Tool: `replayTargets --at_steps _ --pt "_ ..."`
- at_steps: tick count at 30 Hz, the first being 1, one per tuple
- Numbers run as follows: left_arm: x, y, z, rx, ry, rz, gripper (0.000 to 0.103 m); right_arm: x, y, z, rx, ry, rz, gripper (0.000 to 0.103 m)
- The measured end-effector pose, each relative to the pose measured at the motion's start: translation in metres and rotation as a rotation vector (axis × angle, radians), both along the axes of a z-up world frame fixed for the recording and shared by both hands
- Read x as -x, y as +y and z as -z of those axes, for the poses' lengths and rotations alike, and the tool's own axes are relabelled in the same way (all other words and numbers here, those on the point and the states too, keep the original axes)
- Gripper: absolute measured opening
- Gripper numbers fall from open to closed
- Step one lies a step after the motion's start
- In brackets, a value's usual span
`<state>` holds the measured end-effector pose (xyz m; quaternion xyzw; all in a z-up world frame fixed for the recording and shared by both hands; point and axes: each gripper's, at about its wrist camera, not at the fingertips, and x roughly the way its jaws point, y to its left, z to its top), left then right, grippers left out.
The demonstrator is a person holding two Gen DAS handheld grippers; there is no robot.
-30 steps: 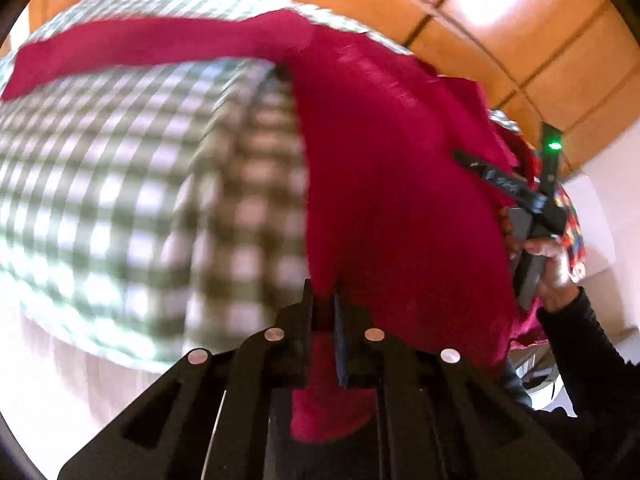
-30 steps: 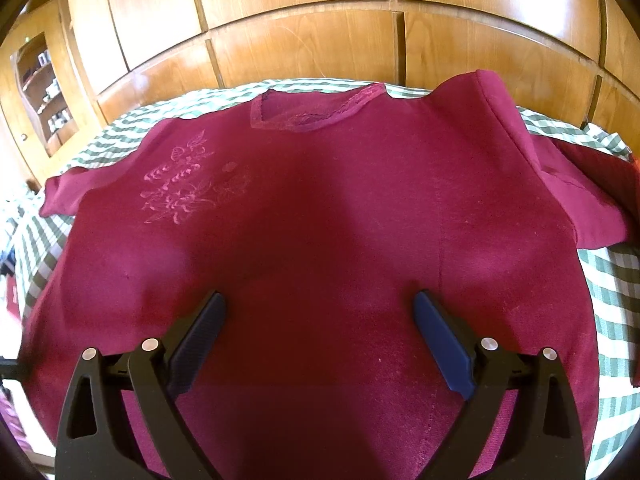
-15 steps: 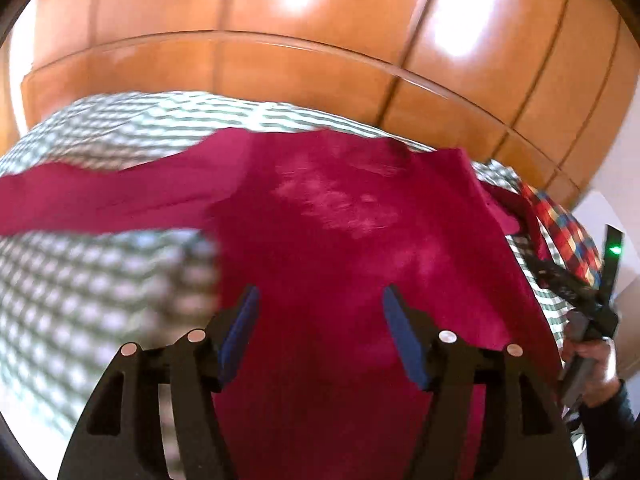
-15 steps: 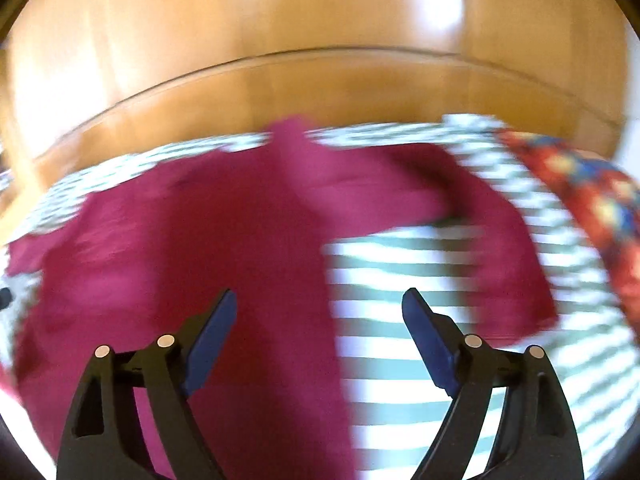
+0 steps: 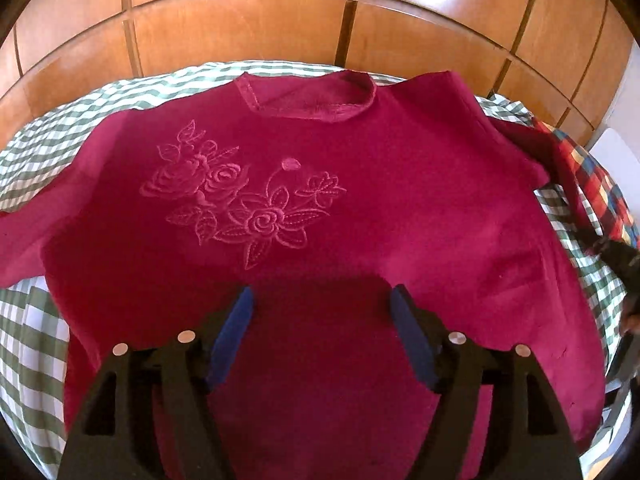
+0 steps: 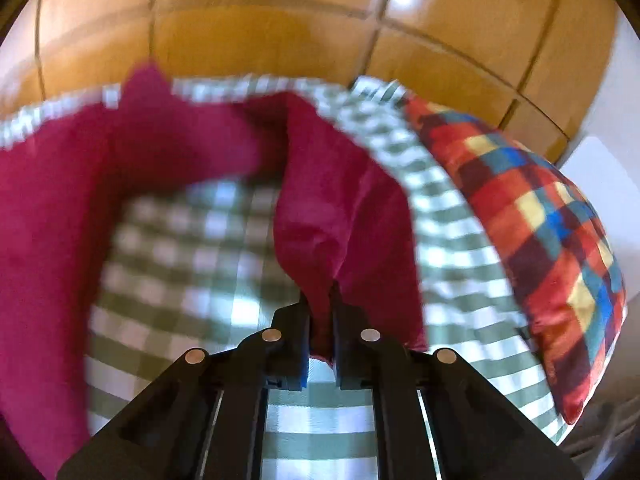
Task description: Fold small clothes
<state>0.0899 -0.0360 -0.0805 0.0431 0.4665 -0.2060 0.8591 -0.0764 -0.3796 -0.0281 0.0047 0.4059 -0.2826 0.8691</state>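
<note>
Left wrist: left hand-held gripper (image 5: 322, 312) agape above flat red shirt (image 5: 320, 216) (embroidered). Right wrist only: right hand-held gripper (image 6: 320, 312) pinching its sleeve (image 6: 332, 220) beside plaid pillow (image 6: 540, 232).

**Black frames, blue pads, silver rivets**

The left tongs (image 5: 322, 334) are matte black plastic, each finger (image 5: 232, 334) faced with a deep blue pad. Four round silver rivets sit across the frame, with cut-out openings in the outer arms. The right tongs (image 6: 320, 320) share the build: black angular arms, four silver rivets, a sliver of blue pad, pale slots along the inner rails.
</note>
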Motion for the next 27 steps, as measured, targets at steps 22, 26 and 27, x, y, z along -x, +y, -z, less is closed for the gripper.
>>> replayTargets --at_steps 22,26,27 --pt "-0.058 -0.085 0.010 -0.063 -0.048 0.060 0.080 0.040 -0.232 -0.075 0.006 -0.052 0.503 0.005" --pt "-0.059 -0.115 0.012 -0.098 -0.073 0.108 0.084 0.028 -0.263 -0.062 0.005 0.024 0.555 0.005" --pt "-0.059 -0.120 0.012 -0.101 -0.074 0.119 0.084 0.028 -0.269 -0.057 -0.023 0.038 0.566 0.005"
